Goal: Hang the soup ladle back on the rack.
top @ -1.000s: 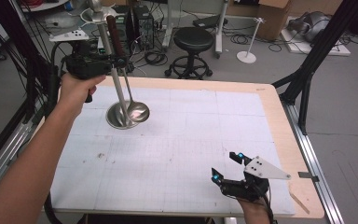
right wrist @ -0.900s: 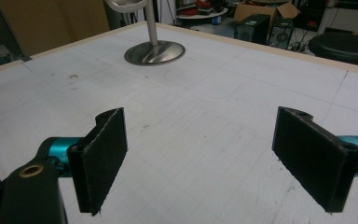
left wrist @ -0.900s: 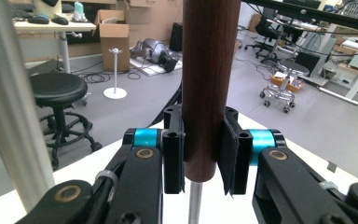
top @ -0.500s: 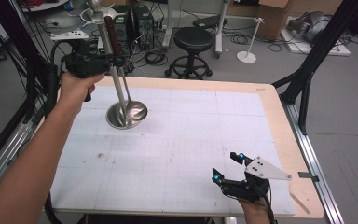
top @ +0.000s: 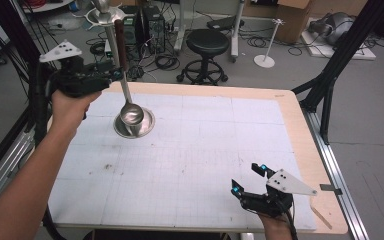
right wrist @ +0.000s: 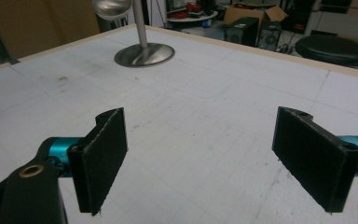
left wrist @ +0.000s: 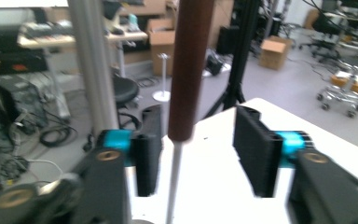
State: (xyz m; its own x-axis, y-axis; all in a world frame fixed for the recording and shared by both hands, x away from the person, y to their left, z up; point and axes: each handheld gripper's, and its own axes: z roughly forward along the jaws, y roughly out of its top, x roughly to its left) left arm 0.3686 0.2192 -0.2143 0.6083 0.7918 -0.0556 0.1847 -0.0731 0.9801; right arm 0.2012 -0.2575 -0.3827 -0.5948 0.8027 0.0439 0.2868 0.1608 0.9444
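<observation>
A ladle with a brown handle (top: pixel 120 42) and steel bowl (top: pixel 131 114) hangs upright beside the pole of a metal stand (top: pixel 111 50). Its bowl sits just above the stand's round base (top: pixel 145 127). My left gripper (top: pixel 114 75) is at the handle, and its jaws have just been opening. In the left gripper view the brown handle (left wrist: pixel 189 70) stands between the left gripper's (left wrist: pixel 200 149) pads without touching either. My right gripper (top: pixel 250 180) rests open over the near right of the table, and the right gripper view shows nothing inside the right gripper (right wrist: pixel 205 163).
The white gridded mat (top: pixel 200 150) covers the wooden table (top: pixel 300 130). The stand's base (right wrist: pixel 144 54) and ladle bowl (right wrist: pixel 112 7) lie far ahead of the right gripper. A black stool (top: pixel 207 45), cables and boxes stand on the floor beyond the far edge.
The left jaws have opened off the ladle's handle. The left hand has drawn a little to the left, and the ladle's bowl has swung left over the base. The right gripper has kept still.
</observation>
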